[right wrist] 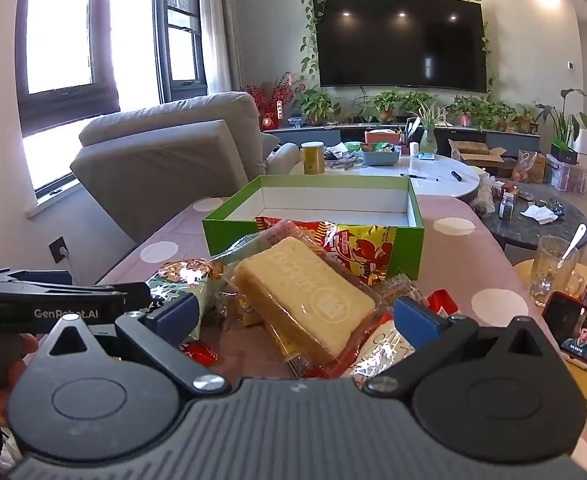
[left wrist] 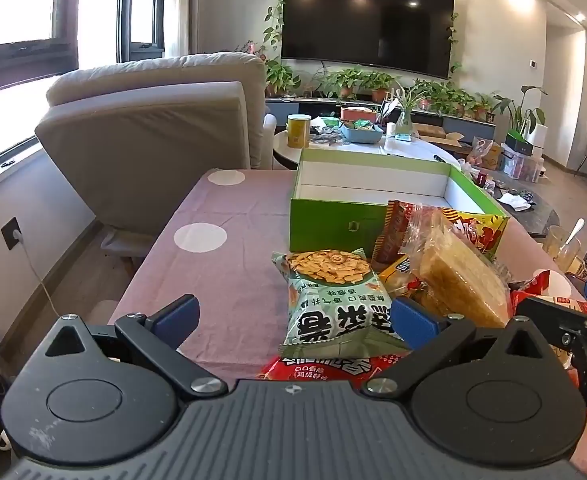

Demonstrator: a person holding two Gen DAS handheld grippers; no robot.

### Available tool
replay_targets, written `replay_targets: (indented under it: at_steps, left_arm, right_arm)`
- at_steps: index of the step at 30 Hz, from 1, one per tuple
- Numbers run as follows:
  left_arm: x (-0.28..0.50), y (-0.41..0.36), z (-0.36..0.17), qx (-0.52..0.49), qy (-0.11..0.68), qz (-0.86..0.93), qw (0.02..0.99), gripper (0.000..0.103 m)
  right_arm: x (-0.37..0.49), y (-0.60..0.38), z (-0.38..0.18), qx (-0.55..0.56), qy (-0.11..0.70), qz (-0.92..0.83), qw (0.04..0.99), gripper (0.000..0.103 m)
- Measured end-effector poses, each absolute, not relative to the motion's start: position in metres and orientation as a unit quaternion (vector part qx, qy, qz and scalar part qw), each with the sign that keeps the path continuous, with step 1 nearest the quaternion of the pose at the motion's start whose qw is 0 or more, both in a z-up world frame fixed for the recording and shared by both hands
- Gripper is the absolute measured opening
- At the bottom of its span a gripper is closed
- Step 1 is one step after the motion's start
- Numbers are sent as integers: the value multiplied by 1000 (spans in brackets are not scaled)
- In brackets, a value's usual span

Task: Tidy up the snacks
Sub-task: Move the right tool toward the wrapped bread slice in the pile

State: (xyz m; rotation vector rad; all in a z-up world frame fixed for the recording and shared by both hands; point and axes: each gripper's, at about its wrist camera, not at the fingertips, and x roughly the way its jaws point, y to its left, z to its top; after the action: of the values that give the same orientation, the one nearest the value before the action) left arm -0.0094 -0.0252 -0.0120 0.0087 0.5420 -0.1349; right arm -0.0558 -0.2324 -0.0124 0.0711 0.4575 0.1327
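Snacks lie heaped before the empty green box (right wrist: 309, 236), both grippers' jaws apart and holding nothing, so the right gripper (right wrist: 293, 312) closing on the slippery wrapped cake (right wrist: 305, 300) could topple neighbours.

A table (left wrist: 229, 264) with a pink cloth with white dots holds an open green box (left wrist: 333, 220) at its far end. Nearer lies a heap of snack bags (right wrist: 293, 300), some leaning on the box.
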Motion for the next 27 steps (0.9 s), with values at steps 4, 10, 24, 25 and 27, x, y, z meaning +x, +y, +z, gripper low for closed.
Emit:
replay_targets:
  at_steps: [4, 10, 24, 25, 27]
  left_arm:
    - [-10, -27, -12, 9, 265, -68, 962, 102]
    - [-9, -30, -12, 13, 265, -73, 962, 102]
    - [-8, -34, -11, 17, 263, -80, 961, 102]
    - [-8, -35, -11, 17, 263, -81, 961, 102]
    - [-8, -34, -11, 17, 262, -81, 961, 102]
  right_arm:
    - [-53, -235, -12, 40, 228, 64, 971, 62]
    - [-52, -237, -15, 45, 229, 66, 970, 62]
    - [-53, -245, -16, 71, 239, 67, 966, 62]
    - [-53, -245, -16, 73, 239, 68, 966, 62]
    - [-52, -246, -17, 79, 242, 69, 965, 62]
